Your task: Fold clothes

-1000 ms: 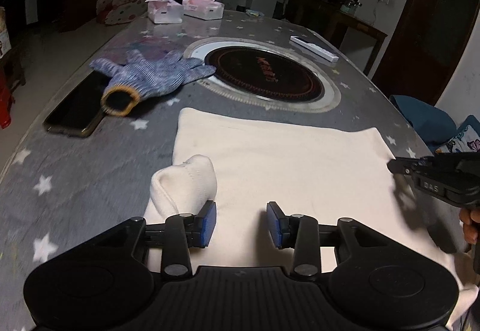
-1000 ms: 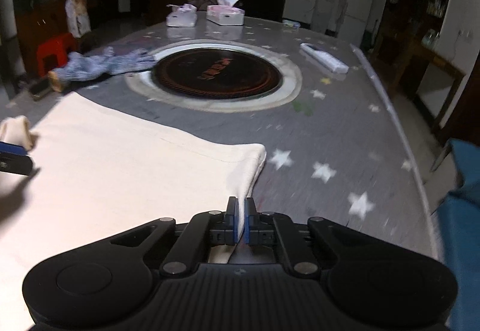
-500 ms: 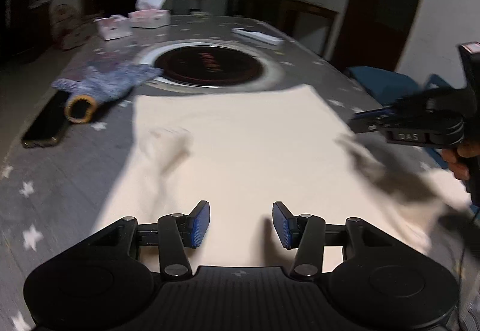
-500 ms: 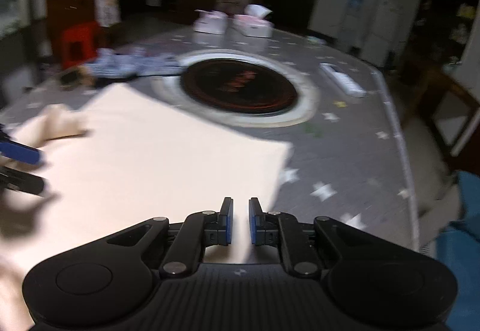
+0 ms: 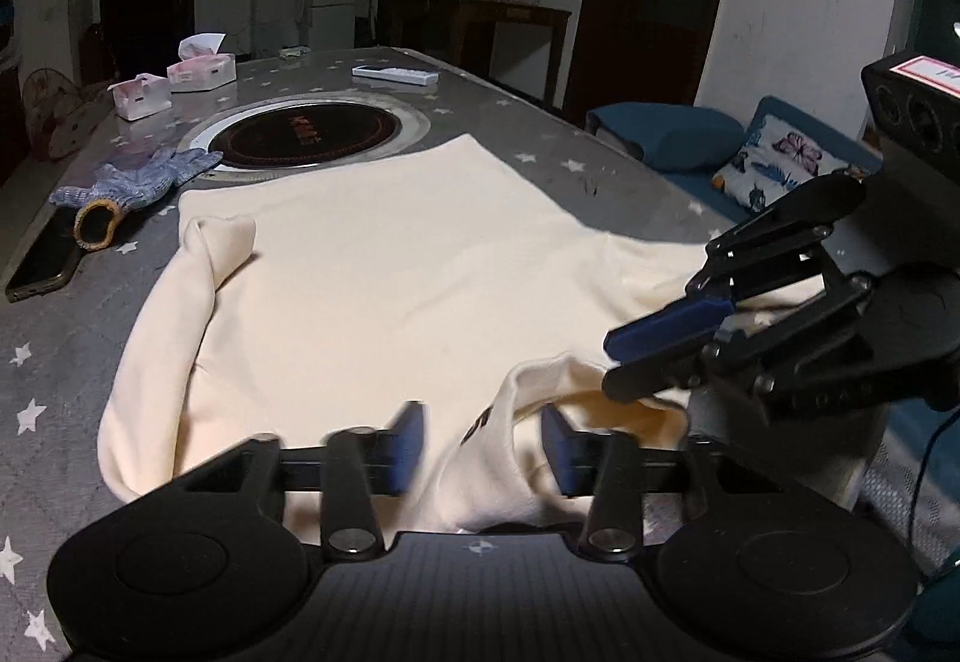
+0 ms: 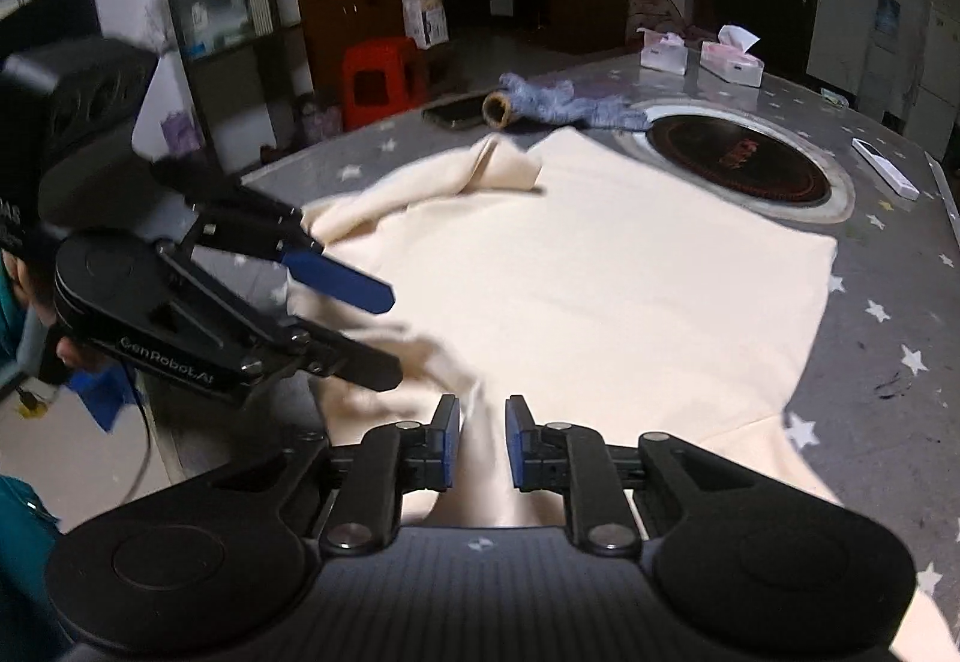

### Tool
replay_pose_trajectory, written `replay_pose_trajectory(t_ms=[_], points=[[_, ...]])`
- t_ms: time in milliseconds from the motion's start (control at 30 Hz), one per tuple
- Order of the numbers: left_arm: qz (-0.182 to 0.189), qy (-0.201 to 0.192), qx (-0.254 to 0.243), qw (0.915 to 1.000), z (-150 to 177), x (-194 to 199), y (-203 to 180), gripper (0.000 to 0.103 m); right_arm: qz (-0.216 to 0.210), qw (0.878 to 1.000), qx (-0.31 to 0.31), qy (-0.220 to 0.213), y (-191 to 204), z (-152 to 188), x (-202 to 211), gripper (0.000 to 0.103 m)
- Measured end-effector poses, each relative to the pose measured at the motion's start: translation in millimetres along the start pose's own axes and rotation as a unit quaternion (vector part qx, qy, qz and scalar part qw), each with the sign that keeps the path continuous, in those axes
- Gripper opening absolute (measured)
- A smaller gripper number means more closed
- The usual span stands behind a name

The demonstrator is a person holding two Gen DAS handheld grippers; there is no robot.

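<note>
A cream garment (image 5: 390, 290) lies spread on the grey star-patterned tablecloth (image 5: 60, 362), with one sleeve (image 5: 216, 242) flopped over at its far left. My left gripper (image 5: 483, 446) is at the near edge and its jaws are closing. A raised fold of the cloth with dark print (image 5: 480, 422) stands between them, and the left pad is clear of it. In the right wrist view my right gripper (image 6: 483, 437) hovers over the same garment (image 6: 600, 290). Its jaws are opening around a thin ridge of cloth, not pressing it. The two grippers sit close, angled toward each other.
A blue knit glove (image 5: 138, 182) and a dark phone (image 5: 42, 266) lie at the left. Beyond the garment are a round inset hotplate (image 5: 306, 134), two tissue boxes (image 5: 201, 68) and a white remote (image 5: 396, 74). A blue sofa with cushions (image 5: 666, 134) stands past the right edge.
Both grippers swung across the garment and now meet near its front edge. The right gripper let go of the cloth corner it held shut. The left jaws have narrowed around a fold.
</note>
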State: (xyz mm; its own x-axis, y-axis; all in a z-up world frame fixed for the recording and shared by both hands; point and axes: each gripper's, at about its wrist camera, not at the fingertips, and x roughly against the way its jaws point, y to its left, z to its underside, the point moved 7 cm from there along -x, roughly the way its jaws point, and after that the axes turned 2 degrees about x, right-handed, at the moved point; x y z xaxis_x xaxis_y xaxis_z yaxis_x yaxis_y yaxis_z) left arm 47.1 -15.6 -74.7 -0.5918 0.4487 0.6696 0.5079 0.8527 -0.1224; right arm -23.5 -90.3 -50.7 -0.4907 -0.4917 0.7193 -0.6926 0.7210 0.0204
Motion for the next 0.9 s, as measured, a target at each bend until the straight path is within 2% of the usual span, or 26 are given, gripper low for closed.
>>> replay_pose_trajectory(t_ms=[100, 133, 167, 300, 367, 467, 600, 700, 800, 900], points=[[0.006, -0.002, -0.007, 1.0, 5, 0, -3, 0.01, 0.023, 0.999, 0.023, 0.006, 7, 7, -9, 0.014], [0.009, -0.007, -0.011, 0.9999, 6, 3, -4, 0.009, 0.032, 0.999, 0.027, 0.008, 6, 8, -11, 0.007], [0.01, -0.013, -0.015, 0.9998, 6, 7, -5, 0.007, 0.034, 0.999, 0.025, 0.007, 7, 8, -10, 0.005], [0.031, -0.037, -0.043, 0.9979, 9, 28, -11, 0.007, 0.037, 0.999, 0.029, -0.01, 11, 8, 5, 0.004], [0.037, -0.028, -0.059, 0.9972, 17, 28, -13, 0.007, 0.031, 0.999, 0.041, -0.016, 17, 9, 15, 0.004], [0.037, 0.008, -0.069, 0.9969, 31, 17, -15, 0.01, 0.026, 0.999, 0.048, 0.004, 21, 20, 9, 0.004], [0.045, -0.004, -0.074, 0.9963, 26, 27, -15, 0.014, 0.019, 0.997, 0.07, 0.02, 30, 33, 0, 0.005], [0.043, -0.031, -0.062, 0.9967, 6, 37, -11, 0.015, 0.015, 0.997, 0.078, 0.023, 30, 34, 0, 0.007], [0.056, -0.053, -0.017, 0.9969, -19, 31, -8, 0.015, 0.016, 0.997, 0.074, 0.02, 29, 34, -1, 0.008], [0.071, -0.047, -0.002, 0.9964, -29, 8, -17, 0.015, 0.013, 0.997, 0.069, 0.016, 32, 36, 0, 0.01]])
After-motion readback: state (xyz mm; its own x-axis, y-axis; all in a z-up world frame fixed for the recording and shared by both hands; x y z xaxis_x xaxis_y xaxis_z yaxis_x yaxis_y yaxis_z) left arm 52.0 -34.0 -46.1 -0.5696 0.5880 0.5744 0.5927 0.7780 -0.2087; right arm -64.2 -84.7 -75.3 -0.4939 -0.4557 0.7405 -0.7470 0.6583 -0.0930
